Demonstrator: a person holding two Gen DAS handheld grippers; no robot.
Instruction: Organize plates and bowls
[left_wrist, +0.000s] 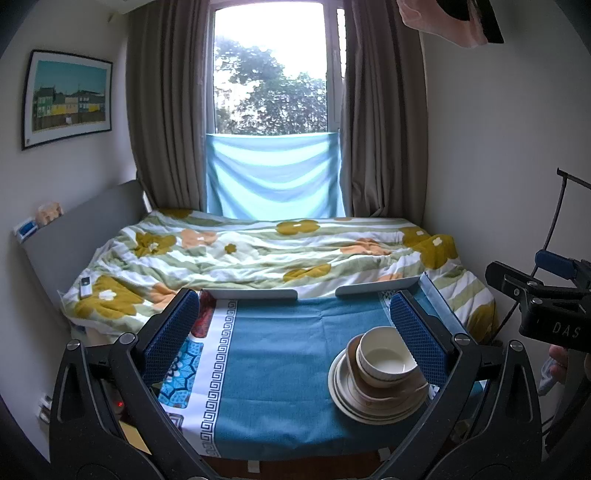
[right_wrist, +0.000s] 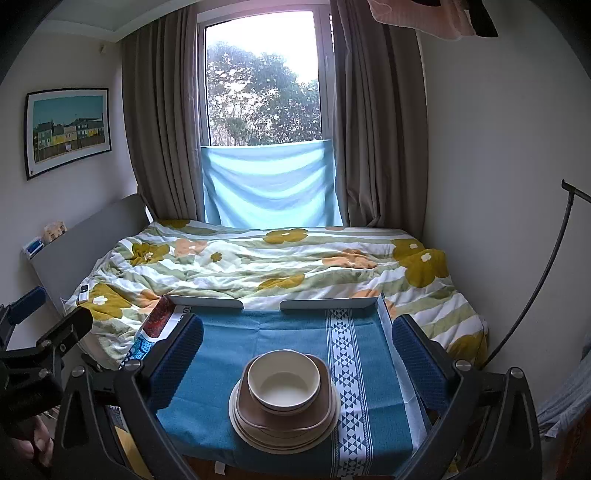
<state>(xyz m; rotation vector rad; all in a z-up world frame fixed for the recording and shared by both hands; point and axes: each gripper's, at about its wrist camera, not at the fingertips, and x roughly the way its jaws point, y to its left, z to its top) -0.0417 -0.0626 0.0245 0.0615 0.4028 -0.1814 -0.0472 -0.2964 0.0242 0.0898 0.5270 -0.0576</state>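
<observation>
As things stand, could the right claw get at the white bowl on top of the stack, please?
Probably yes. The right claw is open with the white bowl centred between its fingers, and nothing lies between them on the blue tablecloth. The left claw hangs open off to the side.

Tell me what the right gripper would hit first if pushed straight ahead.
Probably the white bowl atop the stacked plates, centred between the open right gripper fingers; depth and height are unclear, so it might pass over it.
</observation>
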